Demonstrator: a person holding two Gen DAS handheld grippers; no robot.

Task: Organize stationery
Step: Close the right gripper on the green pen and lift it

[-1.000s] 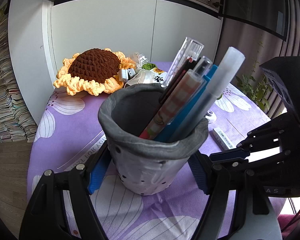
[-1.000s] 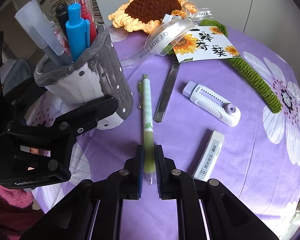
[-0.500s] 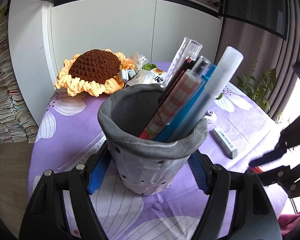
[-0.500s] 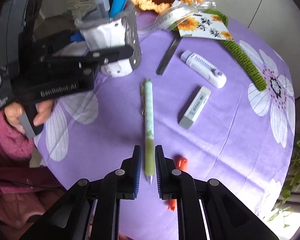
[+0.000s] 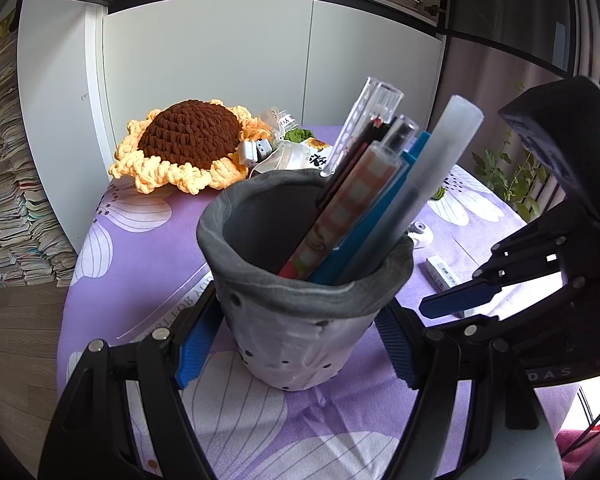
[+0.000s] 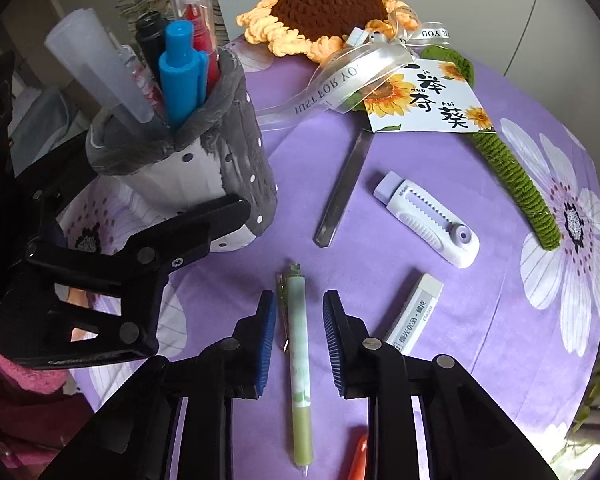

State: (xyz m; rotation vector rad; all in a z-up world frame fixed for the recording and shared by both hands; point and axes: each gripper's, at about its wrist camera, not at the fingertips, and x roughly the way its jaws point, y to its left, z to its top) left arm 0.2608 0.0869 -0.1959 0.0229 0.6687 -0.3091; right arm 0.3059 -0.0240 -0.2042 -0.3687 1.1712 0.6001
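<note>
The left gripper (image 5: 300, 344) clamps the grey pen holder (image 5: 300, 320) at lower centre of its view, on the purple floral tablecloth (image 6: 480, 280). The right gripper (image 6: 299, 332) is opening, its blue pads clear of the green pen (image 6: 300, 360) lying between them, low in the frame. A white eraser (image 6: 416, 312) lies just right.

Both views are bright with soft daylight; in the left wrist view it blows out to white glare at the right edge. Shadows on the purple surface (image 6: 480, 300) are faint and soft-edged. Fisheye distortion bends straight lines toward the borders, and the corners fall to black. Focus is sharp, without motion blur.
</note>
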